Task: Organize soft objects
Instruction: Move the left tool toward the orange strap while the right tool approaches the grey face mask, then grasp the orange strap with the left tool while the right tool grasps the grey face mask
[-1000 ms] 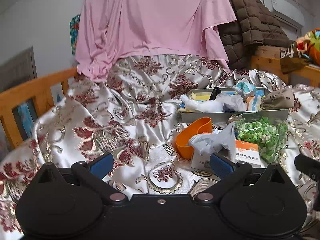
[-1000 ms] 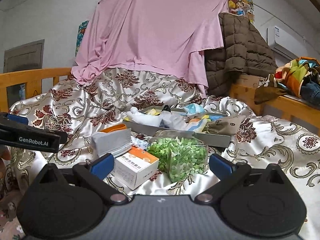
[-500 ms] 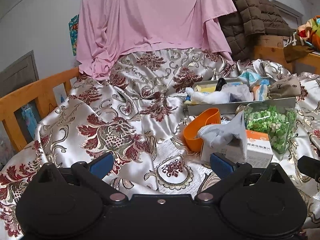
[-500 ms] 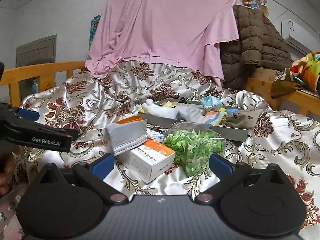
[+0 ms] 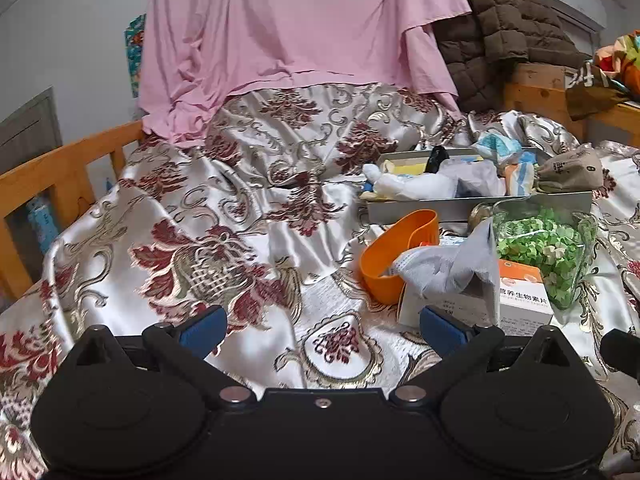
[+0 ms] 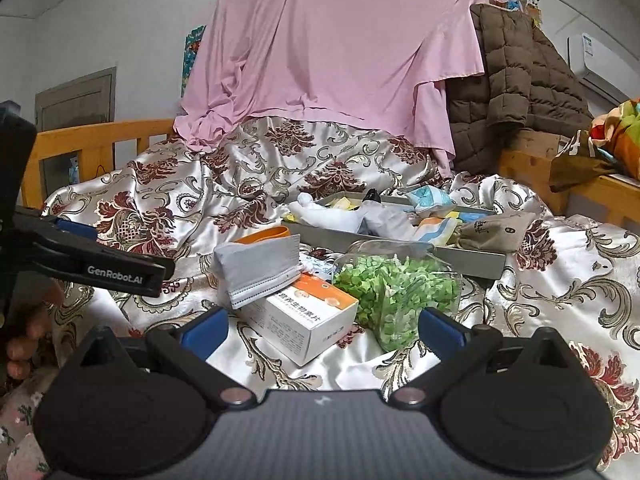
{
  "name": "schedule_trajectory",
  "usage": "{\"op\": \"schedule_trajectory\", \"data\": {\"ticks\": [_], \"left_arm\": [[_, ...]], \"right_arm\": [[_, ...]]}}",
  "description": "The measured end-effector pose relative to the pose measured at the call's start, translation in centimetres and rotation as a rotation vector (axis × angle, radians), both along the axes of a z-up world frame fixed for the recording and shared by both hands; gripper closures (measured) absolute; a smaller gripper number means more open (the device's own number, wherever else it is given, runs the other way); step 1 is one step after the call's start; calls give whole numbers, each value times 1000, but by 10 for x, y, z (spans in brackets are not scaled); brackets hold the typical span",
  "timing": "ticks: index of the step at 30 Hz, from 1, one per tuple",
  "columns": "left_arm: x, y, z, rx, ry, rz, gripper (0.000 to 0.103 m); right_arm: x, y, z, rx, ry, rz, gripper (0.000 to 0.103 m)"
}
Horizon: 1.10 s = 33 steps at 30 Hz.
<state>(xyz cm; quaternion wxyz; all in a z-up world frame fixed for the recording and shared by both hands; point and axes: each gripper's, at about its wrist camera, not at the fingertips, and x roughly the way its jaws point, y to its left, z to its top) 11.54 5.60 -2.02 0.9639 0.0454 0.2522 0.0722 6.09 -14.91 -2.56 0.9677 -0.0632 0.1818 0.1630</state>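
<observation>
While both tools are hovering low over a bed draped in a floral satin bedspread (image 6: 560, 280), the left hand-held gripper (image 5: 322, 326) is sitting wide open w/ nothing between its blue pads, aimed at bare fabric just left of the clutter. The right hand-held gripper (image 6: 322, 326) is likewise spread wide & gripping nothing, its fingers framing a white-and-orange medicine box (image 6: 304, 320) and a clear bag of green bits (image 6: 400, 292). A grey face mask (image 6: 258, 270) is lying folded on top of that box, leaning toward an orange scoop (image 5: 394, 256) right behind it. Further back, a grey metal tray (image 6: 460, 254) is holding a jumble of soft items: a white stuffed toy (image 6: 324, 214), plastic-wrapped packets, & a tan drawstring pouch (image 6: 496, 232) hanging over its right end. A pink sheet (image 6: 340, 48) is hanging across the wall behind, w/ a brown quilted jacket (image 6: 516, 80) draped beside it. Seen from the right wrist cam, the left tool's black finger is jutting in at far left, a person's fingertips (image 6: 20, 344) showing below it.
</observation>
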Motion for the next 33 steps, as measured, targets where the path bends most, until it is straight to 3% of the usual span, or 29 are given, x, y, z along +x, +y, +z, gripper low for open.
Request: {"op": "schedule_trajectory", "data": {"ticks": [6, 11, 15, 20, 23, 28, 33], "left_arm": [[22, 8, 5, -42, 10, -71, 1], [51, 18, 8, -96, 66, -164, 1], [77, 29, 10, -165, 103, -180, 1], [114, 39, 14, -249, 141, -230, 1], [138, 40, 13, -310, 183, -314, 1], [164, 28, 14, -265, 210, -433, 1], [176, 23, 4, -199, 231, -440, 4]], "right_arm": [[1, 3, 0, 20, -28, 29, 0], [13, 11, -1, 20, -25, 81, 0], [27, 20, 0, 26, -21, 103, 0], [46, 28, 2, 93, 23, 120, 0], [60, 36, 2, 146, 52, 99, 0], [83, 50, 2, 203, 77, 89, 0], [97, 54, -6, 199, 116, 58, 0]]}}
